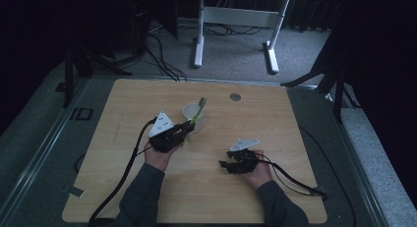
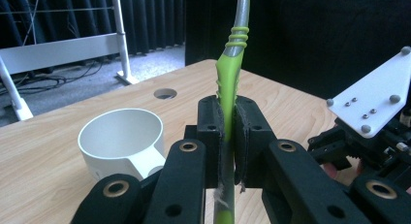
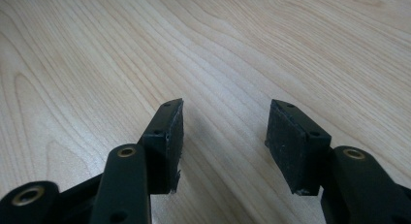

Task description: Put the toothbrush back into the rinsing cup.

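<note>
From the high view, my left gripper (image 1: 188, 127) is up near the middle of the wooden table (image 1: 275, 119), clamped on a green and grey toothbrush (image 1: 197, 111) whose head end slants up past the rim of the white cup (image 1: 192, 112). My right gripper (image 1: 223, 158) sits well apart from it, nearer my side of the table, low over bare wood.

Over to the left gripper view: the pads are pressed tight on the toothbrush (image 2: 228, 83), gripping its green handle, and the shaft rises almost upright between them. The white cup (image 2: 123, 141) stands just beside the left jaw, on the table, with nothing visible inside. My other gripper (image 2: 368, 136) shows at the right edge.

Right gripper view now: my jaws stand wide apart, nothing between the pads, just the table's wood grain (image 3: 232, 44) below.
</note>
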### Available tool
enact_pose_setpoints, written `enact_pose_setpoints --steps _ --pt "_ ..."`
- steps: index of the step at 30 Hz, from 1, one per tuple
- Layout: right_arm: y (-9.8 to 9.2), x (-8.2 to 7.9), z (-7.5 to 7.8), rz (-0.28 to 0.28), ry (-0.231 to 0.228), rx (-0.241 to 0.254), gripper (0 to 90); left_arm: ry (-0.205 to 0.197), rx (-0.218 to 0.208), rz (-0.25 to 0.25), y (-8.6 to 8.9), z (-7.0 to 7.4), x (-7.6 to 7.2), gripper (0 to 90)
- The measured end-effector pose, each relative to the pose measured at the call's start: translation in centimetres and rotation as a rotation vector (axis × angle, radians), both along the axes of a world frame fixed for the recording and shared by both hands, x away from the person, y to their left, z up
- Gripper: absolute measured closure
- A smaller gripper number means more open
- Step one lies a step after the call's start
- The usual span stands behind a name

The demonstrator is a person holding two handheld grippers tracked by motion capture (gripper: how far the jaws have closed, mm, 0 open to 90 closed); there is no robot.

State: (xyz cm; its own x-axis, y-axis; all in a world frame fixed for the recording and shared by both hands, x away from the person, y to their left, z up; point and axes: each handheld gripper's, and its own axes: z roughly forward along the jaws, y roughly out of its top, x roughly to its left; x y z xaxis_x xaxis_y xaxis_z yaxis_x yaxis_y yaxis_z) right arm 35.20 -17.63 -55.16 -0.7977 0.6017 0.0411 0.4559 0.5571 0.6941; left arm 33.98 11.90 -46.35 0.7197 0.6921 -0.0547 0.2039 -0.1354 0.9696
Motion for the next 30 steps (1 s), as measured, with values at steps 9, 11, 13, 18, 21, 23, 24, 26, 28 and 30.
enact_pose_setpoints --steps 9,11,13,18,21,23,24,26,28,30 --pt "-0.7 0.0 -0.2 -0.007 0.002 0.032 43.5 -0.018 -0.034 0.034 0.4 0.2 0.3 83.2" --pt "-0.7 0.0 -0.3 -0.005 0.001 0.036 42.6 -0.024 -0.041 0.039 0.5 0.3 0.4 83.2" --pt "-0.7 0.0 -0.3 -0.005 -0.002 0.043 42.3 -0.030 -0.045 0.042 0.6 0.4 0.4 83.3" --pt "-0.6 -0.1 -0.4 -0.003 -0.017 0.042 40.5 -0.042 -0.061 0.043 0.7 0.5 0.5 83.3" --pt "-0.6 -0.1 -0.5 -0.004 -0.021 0.043 40.3 -0.047 -0.077 0.042 0.8 0.5 0.7 83.3" --pt "-0.6 -0.2 -0.5 -0.003 -0.027 0.043 40.0 -0.051 -0.089 0.040 0.9 0.5 0.8 83.3" --pt "-0.6 -0.2 -0.5 -0.003 -0.028 0.043 39.9 -0.053 -0.095 0.038 0.9 0.5 0.8 83.3" --pt "-0.6 -0.2 -0.6 0.000 -0.035 0.042 39.4 -0.060 -0.106 0.033 0.9 0.5 1.0 83.3" --pt "-0.6 -0.3 -0.7 -0.001 -0.042 0.041 38.7 -0.063 -0.111 0.032 0.9 0.5 1.1 83.3" --pt "-0.5 -0.3 -0.7 0.000 -0.049 0.041 38.3 -0.065 -0.125 0.028 0.9 0.4 1.3 83.3"
